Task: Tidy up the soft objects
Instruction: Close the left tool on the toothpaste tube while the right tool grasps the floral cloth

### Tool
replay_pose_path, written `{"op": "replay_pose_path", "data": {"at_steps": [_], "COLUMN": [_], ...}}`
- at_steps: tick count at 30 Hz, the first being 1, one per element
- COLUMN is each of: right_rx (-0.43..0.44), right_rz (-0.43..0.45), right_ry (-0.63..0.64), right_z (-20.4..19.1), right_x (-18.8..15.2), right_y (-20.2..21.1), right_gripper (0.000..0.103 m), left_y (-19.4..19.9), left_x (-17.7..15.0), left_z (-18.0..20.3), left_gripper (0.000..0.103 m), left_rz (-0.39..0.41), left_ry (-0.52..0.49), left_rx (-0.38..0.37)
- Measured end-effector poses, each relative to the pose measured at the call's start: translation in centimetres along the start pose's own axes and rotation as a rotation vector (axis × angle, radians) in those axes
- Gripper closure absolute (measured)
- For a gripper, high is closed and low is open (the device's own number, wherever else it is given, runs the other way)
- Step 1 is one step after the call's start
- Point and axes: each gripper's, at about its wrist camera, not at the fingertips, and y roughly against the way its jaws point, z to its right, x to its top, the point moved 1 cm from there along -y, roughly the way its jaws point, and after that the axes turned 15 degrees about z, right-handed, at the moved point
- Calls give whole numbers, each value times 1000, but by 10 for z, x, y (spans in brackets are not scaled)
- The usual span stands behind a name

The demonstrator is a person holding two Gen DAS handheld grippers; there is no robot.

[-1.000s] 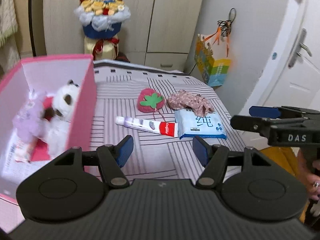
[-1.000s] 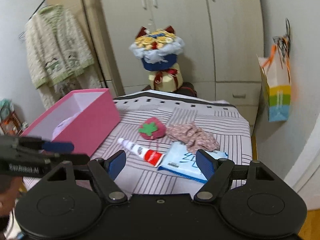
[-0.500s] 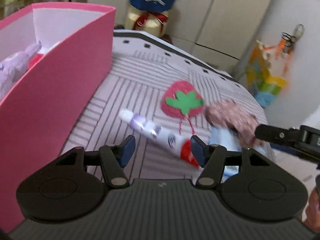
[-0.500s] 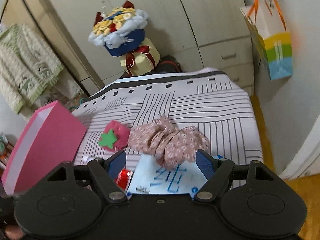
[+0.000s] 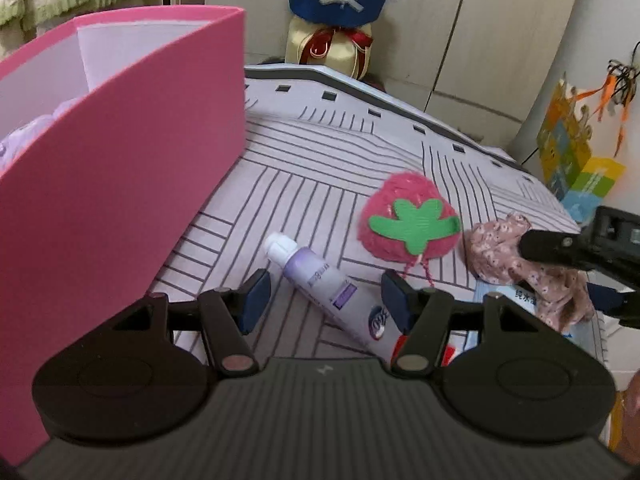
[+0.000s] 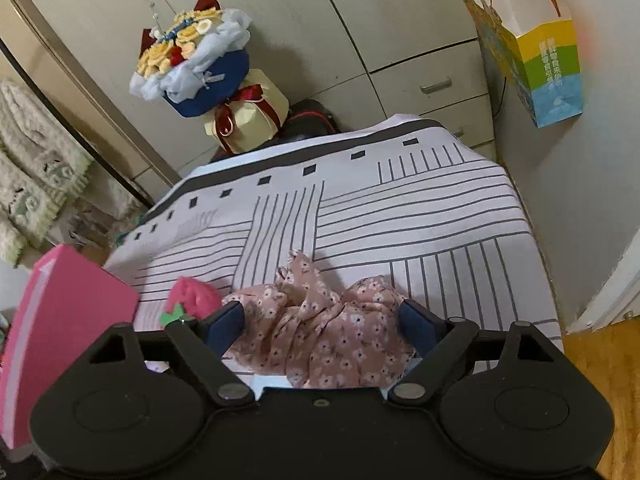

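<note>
Right wrist: floral cloth (image 6: 328,332) lies crosswise between gripper (image 6: 324,320) fingers.

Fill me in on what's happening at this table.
A person holding a gripper in each hand is sorting soft things into the pink box. The right gripper is open, straddling the floral scrunchie, which lies partly on a blue tissue pack; nothing is gripped yet. The left gripper is open above the toothpaste tube, with the strawberry plush just beyond. A purple plush is already in the box.
</note>
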Motion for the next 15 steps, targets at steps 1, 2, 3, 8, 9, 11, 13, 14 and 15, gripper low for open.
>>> {"op": "replay_pose_path", "data": {"at_steps": [1,2,3,8,9,11,13,14,15], "right_rx": [0,-2,-2,-15,-18,-23,19,45,54], "right_rz": [-3,-6,-1,52,59,89,108,110,117], "right_ry": [4,9,18,155,187,264,302,302,305], "right_z": [0,0,-1,-15,-18,-23,-26,-27,-28], "right_x": [-1,-4,-6,-21,-24,-31,-34,-33,-32], "right_y": [-3,-6,-7,-6,-5,-3,1,3,5], "right_gripper": [13,13,11,11,11,26,65,71,82], "left_y": [2,2,2,5,7,10,13,14,16], "left_x": [-1,-3,-4,-11,-14,-18,-20,-20,-19], "left_z": [-1,-2,-2,5,8,11,13,12,9], "left_gripper": [40,39,39,24,23,33,63,72,74], "left_rz": [11,14,15,19,23,43,70,68,68], "left_ry": [-19,-26,-31,-69,-79,-93,-128,-130,-123], "left_rx": [18,23,19,14,6,4,-20,-24,-30]}}
